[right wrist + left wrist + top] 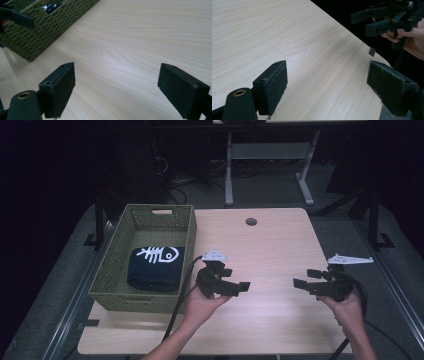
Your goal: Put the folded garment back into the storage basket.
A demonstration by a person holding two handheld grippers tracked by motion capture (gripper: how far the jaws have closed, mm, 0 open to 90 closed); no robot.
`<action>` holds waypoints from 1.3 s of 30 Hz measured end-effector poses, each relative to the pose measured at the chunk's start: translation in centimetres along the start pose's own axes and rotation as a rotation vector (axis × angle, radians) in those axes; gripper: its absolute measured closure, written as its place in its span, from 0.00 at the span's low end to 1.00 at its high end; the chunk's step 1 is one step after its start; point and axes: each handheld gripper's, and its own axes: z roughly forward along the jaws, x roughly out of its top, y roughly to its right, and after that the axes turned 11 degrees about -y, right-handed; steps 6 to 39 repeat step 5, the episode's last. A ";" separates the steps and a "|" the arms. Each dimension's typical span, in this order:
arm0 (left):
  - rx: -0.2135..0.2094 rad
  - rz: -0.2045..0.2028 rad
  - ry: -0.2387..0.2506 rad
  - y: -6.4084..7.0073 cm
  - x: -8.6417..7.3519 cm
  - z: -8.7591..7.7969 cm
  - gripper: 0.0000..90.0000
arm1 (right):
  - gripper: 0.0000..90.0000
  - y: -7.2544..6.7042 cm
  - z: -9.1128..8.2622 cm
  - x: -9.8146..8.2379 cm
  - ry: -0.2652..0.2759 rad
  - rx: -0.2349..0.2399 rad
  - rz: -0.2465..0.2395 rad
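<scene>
A green woven basket (pixel 116 270) stands on the left side of the light wood table (pixel 270 245). Inside it lies a folded dark shirt (pixel 154 270) with a white fish-skeleton print. To the right of the basket, a hand holds my left gripper (pixel 236 280) just above the table, open and empty, jaws pointing right. My right gripper (pixel 306 278) faces it from the table's right side, also open and empty. In the left gripper view my own pads (pixel 277 82) stand wide apart over bare wood, with the right gripper (pixel 377 21) beyond. The right gripper view shows the basket (pixel 42 32) at upper left.
A round cable hole (pixel 251 221) sits near the table's far edge. Behind the table stands a white desk frame (pixel 270 151) on dark floor. Black cables trail from both grippers toward the near edge. Bare wood lies between the two grippers.
</scene>
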 end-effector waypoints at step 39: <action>-0.019 0.020 0.017 0.8 -1.3 0.3 0.18 | 0.16 -0.4 -0.7 -1.8 0.011 -0.033 -0.012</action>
